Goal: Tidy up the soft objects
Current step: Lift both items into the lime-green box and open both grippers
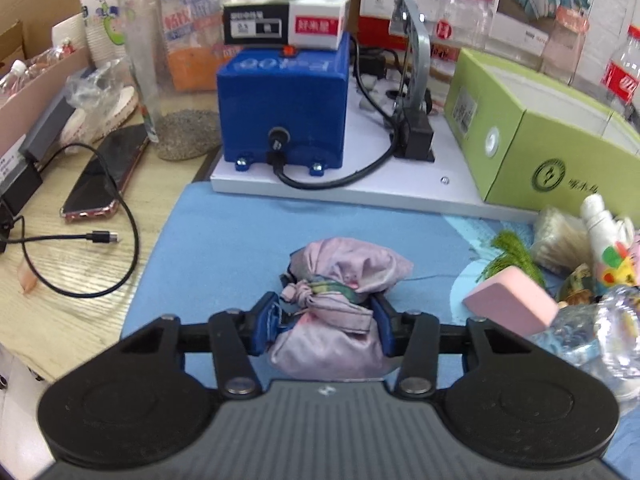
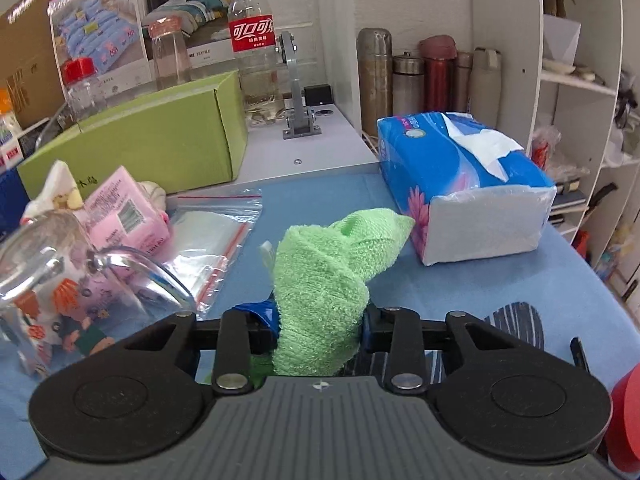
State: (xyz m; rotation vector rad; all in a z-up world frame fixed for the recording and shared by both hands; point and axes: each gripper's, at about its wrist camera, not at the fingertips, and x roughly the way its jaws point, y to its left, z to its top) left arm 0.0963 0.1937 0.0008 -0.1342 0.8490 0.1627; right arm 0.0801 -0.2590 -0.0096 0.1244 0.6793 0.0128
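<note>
In the left wrist view my left gripper [image 1: 326, 322] is shut on a knotted pink cloth bundle [image 1: 340, 292], held over the blue mat [image 1: 224, 248]. In the right wrist view my right gripper [image 2: 320, 326] is shut on a crumpled green towel [image 2: 332, 276], which sticks up and forward from between the fingers above the mat [image 2: 460, 280]. A pink sponge block [image 1: 512, 300] lies to the right of the bundle; it also shows in the right wrist view [image 2: 124, 212].
A blue machine [image 1: 284, 108] on a white board and a green box [image 1: 536, 128] stand behind the mat. A phone [image 1: 104, 172] and cable lie on the left. A tissue pack [image 2: 460, 188], zip bags [image 2: 212, 240] and a clear bottle [image 2: 68, 280] crowd the right side.
</note>
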